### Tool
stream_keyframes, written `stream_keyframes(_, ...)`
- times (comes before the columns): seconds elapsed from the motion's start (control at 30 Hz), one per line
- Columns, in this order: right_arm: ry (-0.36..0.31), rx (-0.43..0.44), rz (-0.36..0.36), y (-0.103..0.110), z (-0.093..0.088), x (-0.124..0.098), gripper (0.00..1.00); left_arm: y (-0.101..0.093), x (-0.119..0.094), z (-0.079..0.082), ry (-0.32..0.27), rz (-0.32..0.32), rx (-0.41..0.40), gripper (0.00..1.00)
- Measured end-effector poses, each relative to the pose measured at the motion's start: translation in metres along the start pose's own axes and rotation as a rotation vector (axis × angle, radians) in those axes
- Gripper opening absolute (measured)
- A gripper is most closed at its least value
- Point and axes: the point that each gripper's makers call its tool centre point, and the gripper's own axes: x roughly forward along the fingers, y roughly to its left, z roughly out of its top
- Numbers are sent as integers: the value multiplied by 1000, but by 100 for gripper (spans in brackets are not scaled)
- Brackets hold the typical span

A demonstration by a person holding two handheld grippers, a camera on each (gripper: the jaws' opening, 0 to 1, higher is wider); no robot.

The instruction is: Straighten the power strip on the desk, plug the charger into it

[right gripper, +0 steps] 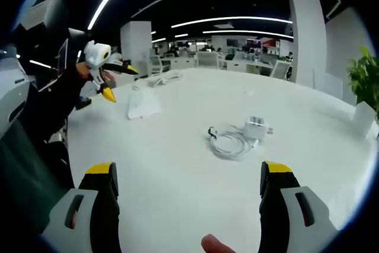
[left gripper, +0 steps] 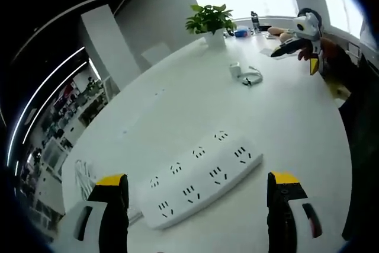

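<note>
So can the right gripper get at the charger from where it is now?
Probably yes. The right gripper is open, the charger and its coiled cable lie ahead of its jaws, and only bare desk lies between them.

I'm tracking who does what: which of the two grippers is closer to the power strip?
The left gripper: the power strip lies between its open jaws. The right gripper faces the charger instead.

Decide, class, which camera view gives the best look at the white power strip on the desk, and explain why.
The left gripper view: the power strip lies close, between the open left gripper jaws, its sockets plain to see. In the right gripper view it is distant and small, its sockets too faint to make out, past the charger.
</note>
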Motion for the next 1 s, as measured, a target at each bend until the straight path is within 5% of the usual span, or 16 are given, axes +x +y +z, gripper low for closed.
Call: stream_keyframes(1.0,2,10,-10,-1,-5,-2,100,-1,11,-7,110,-87,112,100)
